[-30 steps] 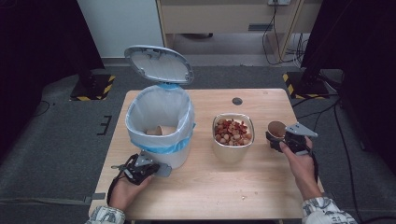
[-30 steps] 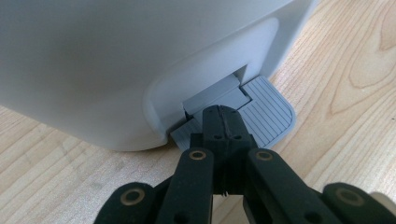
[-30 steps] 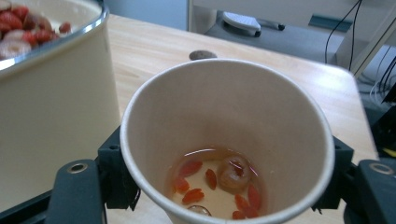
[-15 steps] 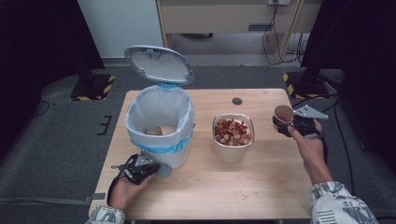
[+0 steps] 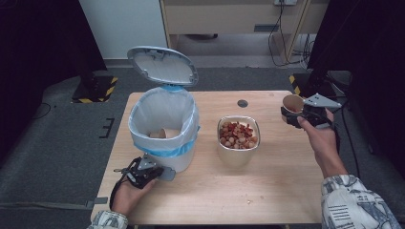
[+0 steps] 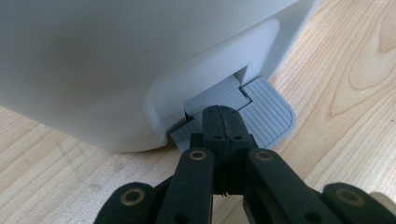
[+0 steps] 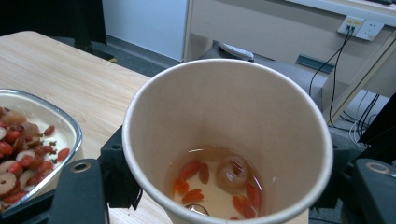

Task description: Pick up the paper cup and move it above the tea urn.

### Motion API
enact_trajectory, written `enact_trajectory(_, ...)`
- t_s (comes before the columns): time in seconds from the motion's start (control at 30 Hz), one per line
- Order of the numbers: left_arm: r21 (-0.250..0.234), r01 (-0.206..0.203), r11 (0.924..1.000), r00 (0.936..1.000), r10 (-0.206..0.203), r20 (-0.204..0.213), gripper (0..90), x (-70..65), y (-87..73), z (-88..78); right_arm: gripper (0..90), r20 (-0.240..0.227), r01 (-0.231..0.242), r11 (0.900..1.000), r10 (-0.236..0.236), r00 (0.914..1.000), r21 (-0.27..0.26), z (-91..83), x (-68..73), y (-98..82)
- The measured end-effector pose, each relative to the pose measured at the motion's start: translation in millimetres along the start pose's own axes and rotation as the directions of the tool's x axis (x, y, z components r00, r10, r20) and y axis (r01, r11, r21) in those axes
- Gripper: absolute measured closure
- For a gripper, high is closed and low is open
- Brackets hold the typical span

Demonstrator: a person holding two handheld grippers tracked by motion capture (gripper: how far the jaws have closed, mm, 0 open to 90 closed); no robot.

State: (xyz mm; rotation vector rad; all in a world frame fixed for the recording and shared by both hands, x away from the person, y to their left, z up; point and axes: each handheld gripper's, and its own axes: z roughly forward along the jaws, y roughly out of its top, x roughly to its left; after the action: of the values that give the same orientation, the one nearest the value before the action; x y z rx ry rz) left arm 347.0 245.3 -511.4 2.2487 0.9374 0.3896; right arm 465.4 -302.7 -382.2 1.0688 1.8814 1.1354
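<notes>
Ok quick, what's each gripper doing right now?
Left gripper: shut, pressing the white bin's grey foot pedal.
Right gripper: shut on the tan paper cup.

The right hand-held gripper (image 5: 297, 116) now sits higher than 1 second ago, lifted from beside the glass dish (image 5: 238, 140) toward the far right corner of the counter (image 5: 267, 195). The paper cup (image 5: 292, 103) it clamps rises with it, and the forearm stretches further forward.
</notes>
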Motion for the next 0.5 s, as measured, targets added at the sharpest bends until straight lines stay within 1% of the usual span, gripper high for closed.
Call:
enact_trajectory(0.3, 0.000, -0.001, 1.0000, 1.0000, 0.001, 0.000, 89.9, 0.0, 0.0, 0.0, 29.4, 0.004, 0.033, 0.999, -0.033, 0.9994, 0.007, 3.3, -4.0, 15.3)
enact_trajectory(0.43, -0.001, 0.000, 1.0000, 1.0000, 0.000, 0.000, 89.9, 0.0, -0.1, 0.1, 29.4, 0.002, 0.033, 0.999, -0.033, 0.9995, 0.006, 4.5, -4.0, 18.1)
enact_trajectory(0.5, -0.001, 0.000, 1.0000, 1.0000, 0.000, 0.000, 89.9, 0.0, -0.1, 0.1, 29.4, 0.001, 0.037, 0.999, -0.037, 0.9993, 0.013, 5.6, -3.7, 18.8)
